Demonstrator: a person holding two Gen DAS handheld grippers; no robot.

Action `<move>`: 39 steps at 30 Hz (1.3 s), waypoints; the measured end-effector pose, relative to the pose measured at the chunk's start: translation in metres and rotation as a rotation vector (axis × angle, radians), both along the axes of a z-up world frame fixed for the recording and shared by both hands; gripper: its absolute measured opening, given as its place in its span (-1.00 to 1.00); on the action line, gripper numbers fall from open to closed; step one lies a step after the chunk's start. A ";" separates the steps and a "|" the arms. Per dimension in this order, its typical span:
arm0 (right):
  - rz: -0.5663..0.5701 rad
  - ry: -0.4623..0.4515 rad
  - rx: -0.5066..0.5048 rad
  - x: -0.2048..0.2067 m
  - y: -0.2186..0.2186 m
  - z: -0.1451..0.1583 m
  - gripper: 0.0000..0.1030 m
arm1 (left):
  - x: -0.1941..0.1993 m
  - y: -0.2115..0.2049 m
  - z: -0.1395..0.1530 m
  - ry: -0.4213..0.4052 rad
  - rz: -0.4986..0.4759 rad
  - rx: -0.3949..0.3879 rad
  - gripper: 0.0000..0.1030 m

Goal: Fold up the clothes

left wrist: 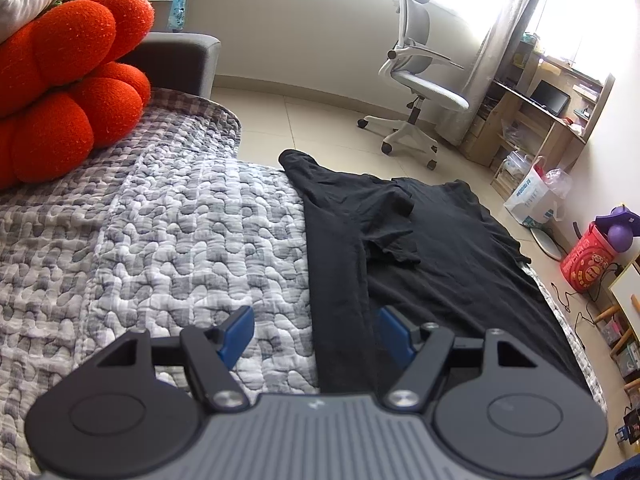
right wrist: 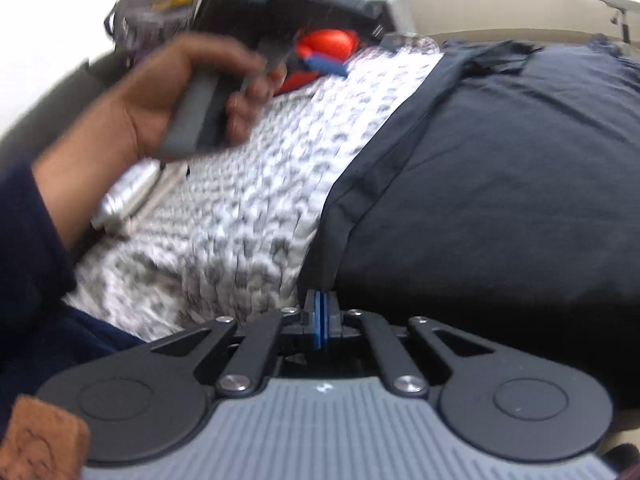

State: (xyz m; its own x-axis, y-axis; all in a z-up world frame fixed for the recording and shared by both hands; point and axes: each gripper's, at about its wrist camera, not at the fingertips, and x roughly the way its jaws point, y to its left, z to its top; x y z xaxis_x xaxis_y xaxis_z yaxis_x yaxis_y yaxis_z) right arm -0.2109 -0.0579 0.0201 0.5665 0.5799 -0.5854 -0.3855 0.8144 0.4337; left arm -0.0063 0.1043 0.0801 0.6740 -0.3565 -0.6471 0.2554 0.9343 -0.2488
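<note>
A black garment [left wrist: 440, 256] lies spread on the right side of the quilted grey-and-white bed cover [left wrist: 180, 232], its left side folded inward with a sleeve on top. My left gripper [left wrist: 316, 332] hovers open over the garment's folded left edge, blue pads [left wrist: 238, 334] wide apart and nothing between them. In the right wrist view the same garment [right wrist: 500, 168] fills the right half. My right gripper [right wrist: 322, 312] is shut at the garment's near hem, and cloth runs right into the pads. A hand [right wrist: 160, 96] holds the left gripper [right wrist: 320, 64] at top left, blurred.
Orange plush cushions [left wrist: 72, 92] sit on the bed at the far left. Past the bed's end there are a tiled floor, a white office chair [left wrist: 416, 92], a wooden desk [left wrist: 540, 116], bags and a red box [left wrist: 588, 260]. A metal cylinder [right wrist: 128, 196] lies on the cover.
</note>
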 end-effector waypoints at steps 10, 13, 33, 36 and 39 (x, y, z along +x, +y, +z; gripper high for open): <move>-0.044 -0.015 -0.031 -0.016 -0.024 0.021 -0.98 | 0.004 -0.043 0.001 -0.028 -0.044 0.078 0.36; -0.088 0.011 -0.054 -0.014 -0.040 0.013 -0.98 | 0.009 -0.062 0.000 -0.050 -0.071 0.138 0.36; -0.117 0.111 0.089 0.011 -0.084 -0.013 -0.98 | 0.097 -0.155 -0.038 -0.176 -0.239 0.530 0.65; -0.117 0.128 0.107 0.012 -0.088 -0.017 -0.98 | 0.110 -0.167 -0.043 -0.188 -0.265 0.579 -0.52; -0.120 0.138 0.123 0.011 -0.089 -0.018 -0.98 | 0.117 -0.160 -0.039 -0.139 -0.247 0.485 -0.98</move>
